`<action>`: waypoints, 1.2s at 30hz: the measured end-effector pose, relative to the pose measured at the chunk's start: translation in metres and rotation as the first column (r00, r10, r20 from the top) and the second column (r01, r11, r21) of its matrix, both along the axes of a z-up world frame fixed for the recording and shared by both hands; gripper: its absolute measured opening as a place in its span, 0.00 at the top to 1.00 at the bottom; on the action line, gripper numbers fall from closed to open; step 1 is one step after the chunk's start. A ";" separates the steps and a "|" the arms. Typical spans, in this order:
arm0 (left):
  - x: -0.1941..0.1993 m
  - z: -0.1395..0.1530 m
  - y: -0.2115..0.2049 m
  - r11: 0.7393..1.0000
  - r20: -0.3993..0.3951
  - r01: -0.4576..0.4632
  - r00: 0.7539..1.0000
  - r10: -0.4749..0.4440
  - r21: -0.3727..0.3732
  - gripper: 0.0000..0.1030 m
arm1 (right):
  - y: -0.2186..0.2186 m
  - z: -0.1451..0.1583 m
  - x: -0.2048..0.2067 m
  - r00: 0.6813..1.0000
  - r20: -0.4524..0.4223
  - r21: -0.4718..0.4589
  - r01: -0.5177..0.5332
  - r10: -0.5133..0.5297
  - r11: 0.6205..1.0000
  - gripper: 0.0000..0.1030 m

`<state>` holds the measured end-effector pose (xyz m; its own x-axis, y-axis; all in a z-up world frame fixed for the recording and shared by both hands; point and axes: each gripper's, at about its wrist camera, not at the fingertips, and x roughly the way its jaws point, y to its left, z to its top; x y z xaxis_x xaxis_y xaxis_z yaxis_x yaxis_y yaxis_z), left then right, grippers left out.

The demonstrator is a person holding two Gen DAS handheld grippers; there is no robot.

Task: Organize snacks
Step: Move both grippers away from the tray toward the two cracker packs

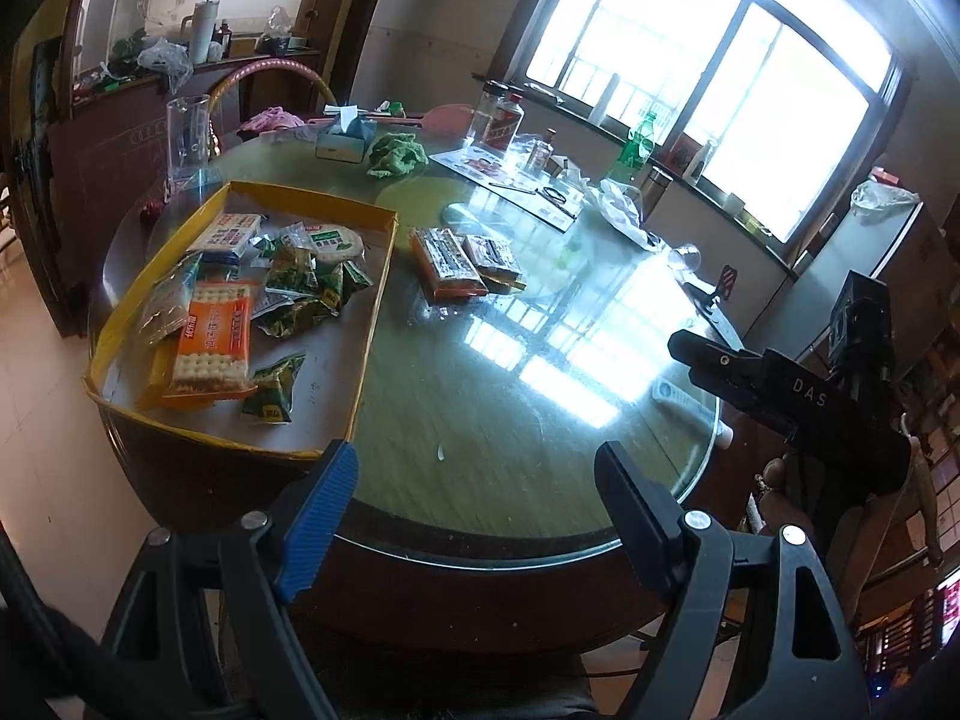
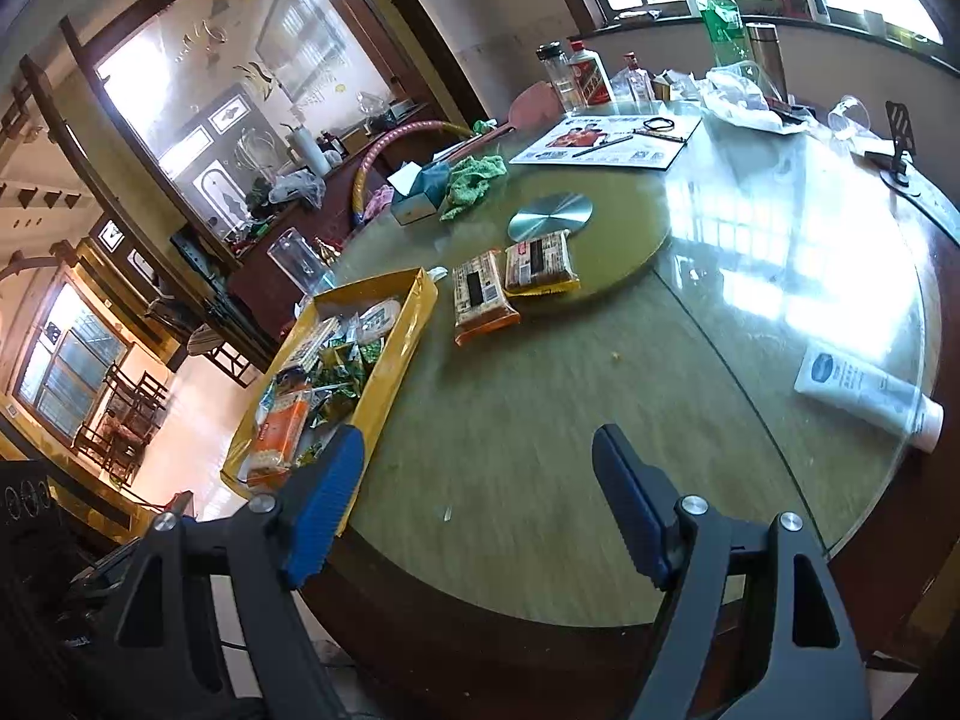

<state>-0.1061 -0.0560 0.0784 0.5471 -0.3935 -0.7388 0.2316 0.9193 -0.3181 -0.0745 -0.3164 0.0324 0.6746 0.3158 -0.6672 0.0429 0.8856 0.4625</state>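
Round wooden table (image 1: pixel 510 420) under a glass top, bright window (image 1: pixel 720 78) behind, cluttered sideboard (image 1: pixel 180 60) at the far left.

Left gripper (image 1: pixel 474 498): jaws spread wide, nothing between the pads, hovering over the near rim of the table. Just ahead and to its left, yellow tray (image 1: pixel 372 324) at the table's edge, filled with snacks: orange cracker pack (image 1: pixel 210 342) nearest, green sachets (image 1: pixel 300 294) scattered around, round biscuit pack (image 1: pixel 339 243) toward the far side. Farther ahead, slightly left of centre, two brown snack packs (image 1: pixel 465 261) flat on the glass, outside the tray and just beside it. Off to the right, right gripper (image 1: pixel 720 372) seen from the side, black body marked DAS.

Right gripper (image 2: pixel 480 492): jaws likewise wide apart and empty, above the near table edge. Left fingertip overlapping the near corner of the tray in the view; whether touching, cannot tell. Ahead, the two brown packs side by side, one overlapping the edge of the turntable (image 2: pixel 630 240). Well to the right, white tube (image 2: pixel 864 390) lying on the glass. Beyond the packs, green cloth (image 2: pixel 474 180) and tissue box (image 2: pixel 420 192).
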 end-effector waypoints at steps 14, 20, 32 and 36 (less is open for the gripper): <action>0.018 -0.021 -0.005 0.999 -0.008 -0.023 1.000 0.023 -0.025 0.21 | 0.019 -0.018 0.015 0.998 -0.028 -0.031 -0.054 0.053 0.998 0.24; 0.037 -0.024 -0.011 1.000 -0.022 -0.009 1.000 0.008 -0.024 0.21 | 0.013 -0.029 0.034 0.997 -0.056 -0.018 -0.052 0.051 0.998 0.24; 0.060 -0.029 0.008 0.998 -0.026 -0.047 0.999 0.045 -0.050 0.21 | 0.018 -0.046 0.067 0.992 -0.110 -0.015 -0.069 0.067 0.998 0.24; 0.069 -0.032 0.017 0.996 -0.028 -0.063 0.998 0.062 -0.064 0.21 | 0.022 -0.046 0.077 0.991 -0.113 -0.022 -0.081 0.078 0.996 0.24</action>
<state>-0.0369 -0.0393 0.0467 0.5535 -0.4069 -0.7267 0.1654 0.9089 -0.3829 0.0024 -0.2945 -0.0136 0.5686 0.3470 -0.7459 0.0216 0.9001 0.4352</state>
